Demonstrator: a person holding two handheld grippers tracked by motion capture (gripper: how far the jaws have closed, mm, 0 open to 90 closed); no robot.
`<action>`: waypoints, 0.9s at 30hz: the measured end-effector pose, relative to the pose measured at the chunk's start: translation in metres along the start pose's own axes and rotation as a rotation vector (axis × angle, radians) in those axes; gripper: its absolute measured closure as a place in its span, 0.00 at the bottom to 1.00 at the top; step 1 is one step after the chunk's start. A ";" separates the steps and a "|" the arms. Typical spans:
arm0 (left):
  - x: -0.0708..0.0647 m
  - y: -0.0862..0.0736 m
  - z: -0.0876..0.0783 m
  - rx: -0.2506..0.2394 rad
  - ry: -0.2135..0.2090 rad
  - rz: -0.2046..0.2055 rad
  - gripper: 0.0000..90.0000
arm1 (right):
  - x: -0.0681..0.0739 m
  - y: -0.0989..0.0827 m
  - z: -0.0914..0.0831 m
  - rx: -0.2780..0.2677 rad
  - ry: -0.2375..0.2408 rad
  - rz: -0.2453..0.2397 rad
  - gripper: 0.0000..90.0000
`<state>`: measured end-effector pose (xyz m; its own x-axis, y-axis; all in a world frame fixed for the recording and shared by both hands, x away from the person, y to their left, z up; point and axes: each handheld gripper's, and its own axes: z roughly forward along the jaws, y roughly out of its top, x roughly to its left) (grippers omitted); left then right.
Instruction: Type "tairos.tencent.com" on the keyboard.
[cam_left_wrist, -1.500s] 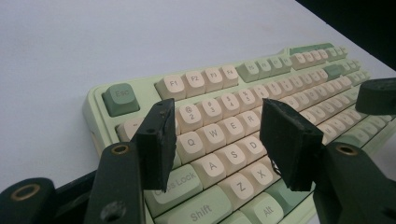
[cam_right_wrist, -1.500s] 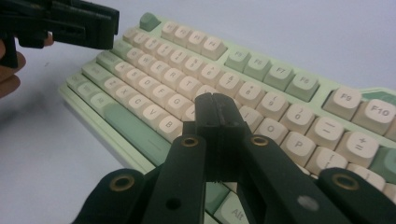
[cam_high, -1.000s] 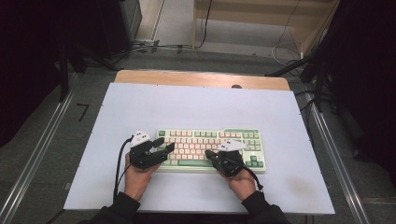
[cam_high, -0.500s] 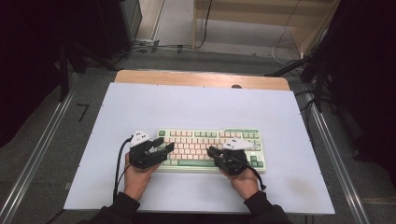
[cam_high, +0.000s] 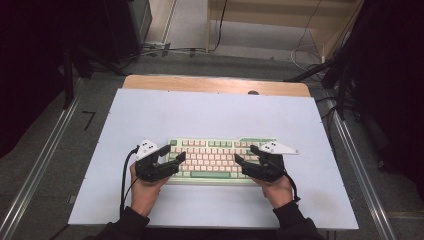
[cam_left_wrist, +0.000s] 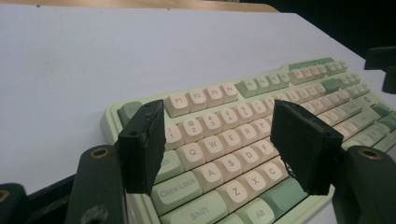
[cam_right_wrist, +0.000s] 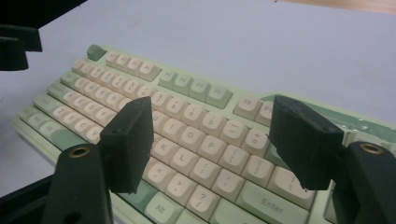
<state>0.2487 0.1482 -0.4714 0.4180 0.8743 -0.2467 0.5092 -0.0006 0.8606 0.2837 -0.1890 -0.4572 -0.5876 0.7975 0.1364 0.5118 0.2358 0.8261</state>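
The mechanical keyboard (cam_high: 220, 157) lies on the near half of the white worktop (cam_high: 210, 112), long axis running left to right. The left tool (cam_high: 172, 159) hovers above its left end, over the letter keys (cam_left_wrist: 219, 158); its jaws have just been opening, now stand wide, nothing between them. The right tool (cam_high: 245, 156) hovers above the right end near the Enter key (cam_right_wrist: 273, 201); its jaws have just been opening, wide, holding nothing. Each hand is nearest its own end.
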 end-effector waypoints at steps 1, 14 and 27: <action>0.001 0.000 -0.001 -0.004 0.003 -0.001 0.40 | -0.002 0.000 -0.002 -0.005 -0.005 0.006 0.31; 0.026 0.002 -0.020 -0.030 0.111 -0.041 0.30 | -0.032 -0.010 -0.024 -0.044 -0.082 0.063 0.26; 0.047 -0.004 -0.034 -0.016 0.222 -0.025 0.27 | -0.063 -0.019 -0.043 -0.052 -0.172 0.105 0.25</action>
<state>0.2407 0.2056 -0.4716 0.2285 0.9594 -0.1654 0.5042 0.0287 0.8631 0.2841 -0.2677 -0.4585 -0.4145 0.9005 0.1313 0.5288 0.1209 0.8401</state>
